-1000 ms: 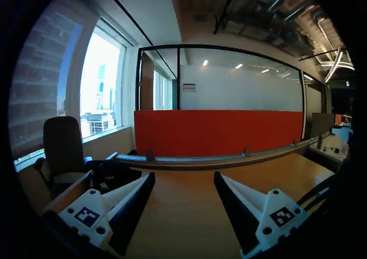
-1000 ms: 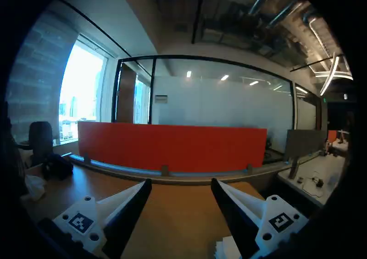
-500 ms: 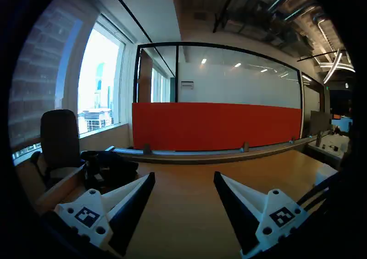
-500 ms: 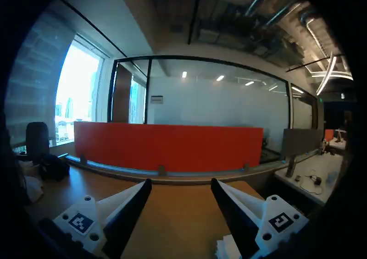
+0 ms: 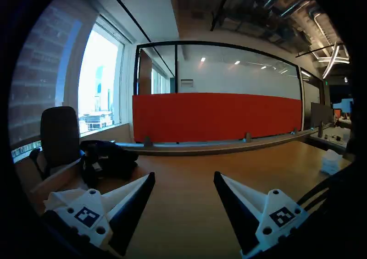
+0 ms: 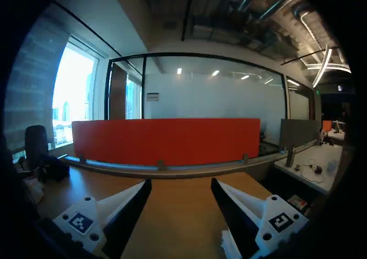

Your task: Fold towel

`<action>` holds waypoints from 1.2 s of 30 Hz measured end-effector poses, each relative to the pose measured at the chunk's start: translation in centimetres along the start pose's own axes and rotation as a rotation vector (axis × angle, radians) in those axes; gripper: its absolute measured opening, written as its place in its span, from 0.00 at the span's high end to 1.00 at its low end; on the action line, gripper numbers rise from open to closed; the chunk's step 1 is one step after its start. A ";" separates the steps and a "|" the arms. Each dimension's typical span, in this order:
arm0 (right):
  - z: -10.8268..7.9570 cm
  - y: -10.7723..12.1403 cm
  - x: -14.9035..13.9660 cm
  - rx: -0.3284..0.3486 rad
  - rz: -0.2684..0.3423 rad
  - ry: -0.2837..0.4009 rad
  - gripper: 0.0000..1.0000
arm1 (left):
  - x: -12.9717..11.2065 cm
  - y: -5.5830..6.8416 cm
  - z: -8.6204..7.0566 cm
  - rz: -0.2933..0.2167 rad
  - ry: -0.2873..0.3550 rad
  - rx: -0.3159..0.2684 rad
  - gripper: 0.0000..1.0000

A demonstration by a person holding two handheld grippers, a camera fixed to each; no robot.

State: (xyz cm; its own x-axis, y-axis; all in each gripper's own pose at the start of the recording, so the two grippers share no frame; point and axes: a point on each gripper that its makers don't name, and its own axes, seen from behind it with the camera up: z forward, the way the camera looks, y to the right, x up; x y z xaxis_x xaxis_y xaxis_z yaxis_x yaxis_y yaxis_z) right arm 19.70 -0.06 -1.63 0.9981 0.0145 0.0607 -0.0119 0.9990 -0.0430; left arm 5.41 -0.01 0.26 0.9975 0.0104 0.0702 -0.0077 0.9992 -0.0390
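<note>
So, counting it up: two grippers, two white fingers with black inner faces on each, and one square black-and-white marker per finger. The left gripper (image 5: pixel 183 173) has its jaws spread wide with nothing between them, just the bare light-brown wooden desk (image 5: pixel 183 208) underneath. Same for the right gripper (image 6: pixel 180 181), jaws released and gripping nothing. There's one long orange partition panel (image 5: pixel 215 117) along the far edge of the desk, one black office chair (image 5: pixel 58 135) and one big bright window (image 5: pixel 98 89). The left gripper view gets a close look at one lumpy black bag (image 5: pixel 110 160) sitting on the desk just beside the chair. It also has a small white bundle (image 5: pixel 329 162) way off at the right end of the desk, too small for me to say what it is. The right gripper view has a white side desk (image 6: pixel 316 162) with cables and bits on it, off to the right past the wooden one. The white towel (image 6: pixel 226 243) is in that view too, at the very bottom, right up against the inner side of the right-hand finger. All you get is a white corner with what look like stacked layered edges, and the finger hides the rest. Can't tell if the finger actually touches it.
</note>
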 end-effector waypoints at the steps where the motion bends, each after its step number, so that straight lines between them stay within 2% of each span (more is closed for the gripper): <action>1: 0.0 0.0 -0.1 -0.001 0.002 0.000 0.00 | -0.3 -0.1 0.0 0.001 0.003 0.001 0.05; 9: 0.1 -0.3 -0.8 -0.010 0.007 -0.001 0.00 | -2.6 -0.4 0.1 0.004 0.022 0.012 0.05; 18: 0.5 -1.1 -1.9 0.002 0.008 0.009 0.00 | -4.2 -0.7 0.3 -0.027 0.054 0.037 0.05; 27: 0.5 -0.4 -2.7 -0.004 0.012 0.027 0.00 | -5.2 -0.2 0.7 -0.012 0.076 0.037 0.05; 36: 0.3 0.3 -3.1 -0.012 0.018 0.036 0.00 | -6.1 0.0 0.5 -0.012 0.076 0.037 0.05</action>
State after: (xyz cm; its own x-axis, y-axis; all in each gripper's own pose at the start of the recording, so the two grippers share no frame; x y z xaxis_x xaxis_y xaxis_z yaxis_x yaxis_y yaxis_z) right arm 16.62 0.22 -1.55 0.9993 0.0306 0.0235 -0.0292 0.9980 -0.0556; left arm -0.74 -0.10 0.36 1.0000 -0.0027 -0.0050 0.0027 1.0000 -0.0012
